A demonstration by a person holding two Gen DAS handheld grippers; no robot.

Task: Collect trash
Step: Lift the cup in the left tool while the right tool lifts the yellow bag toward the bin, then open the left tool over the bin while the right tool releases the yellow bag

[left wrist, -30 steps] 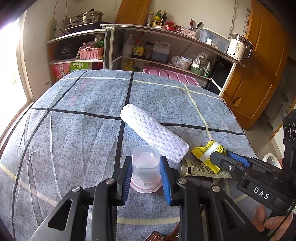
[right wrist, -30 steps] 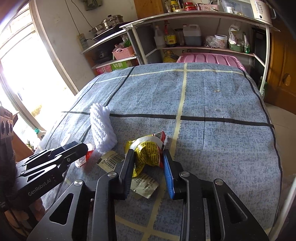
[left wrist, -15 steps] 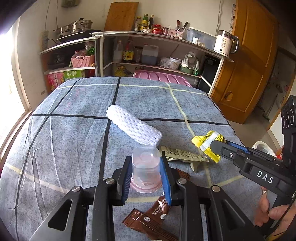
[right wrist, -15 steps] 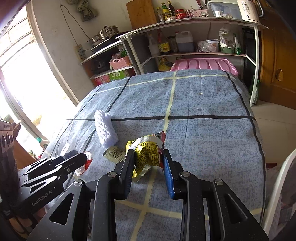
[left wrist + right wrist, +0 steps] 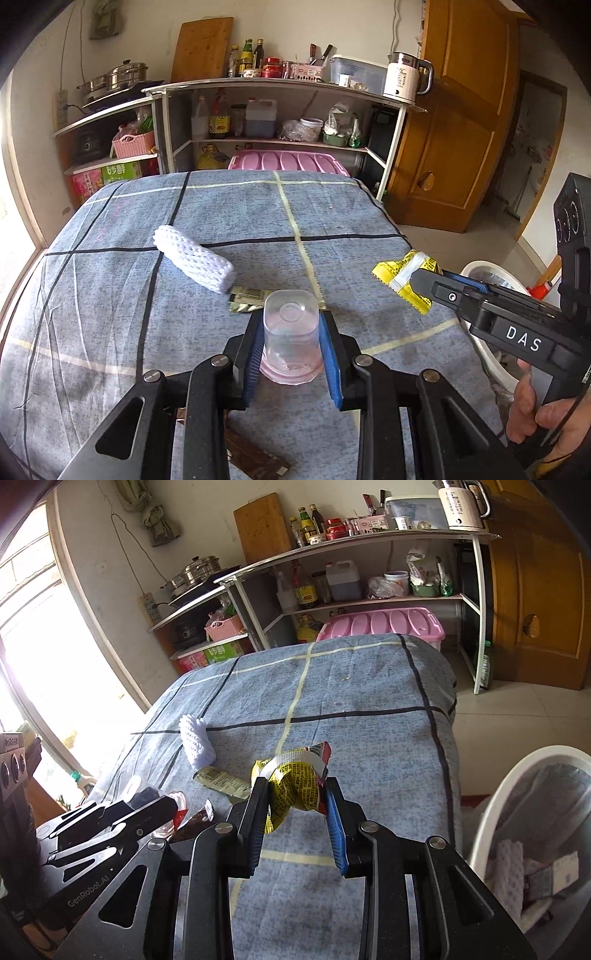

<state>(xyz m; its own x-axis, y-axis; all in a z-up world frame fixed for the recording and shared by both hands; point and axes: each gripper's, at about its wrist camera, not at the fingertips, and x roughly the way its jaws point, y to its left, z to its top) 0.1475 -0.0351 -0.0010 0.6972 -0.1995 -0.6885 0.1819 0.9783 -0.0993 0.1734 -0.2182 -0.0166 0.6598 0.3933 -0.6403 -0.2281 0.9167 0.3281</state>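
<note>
Lifted toward bin (image 5: pixel 491 812), right jaws clamp wrapper (image 5: pixel 295 788); left jaws, seemingly, cup (image 5: pixel 290 332).

A blue checked bed (image 5: pixel 110 295) carries a white knitted roll (image 5: pixel 194 258), a flat wrapper (image 5: pixel 245 295) and a brown sachet (image 5: pixel 255 458).

The clear plastic cup (image 5: pixel 290 336) looks smooth and glossy. The yellow wrapper (image 5: pixel 295 794) is crinkled, shiny foil-like film. The white foam net sleeve (image 5: pixel 194 260) is knobbly and matt. The desk (image 5: pixel 110 295) wears matt woven cloth. The bin (image 5: pixel 491 797) has a smooth white plastic rim.
</note>
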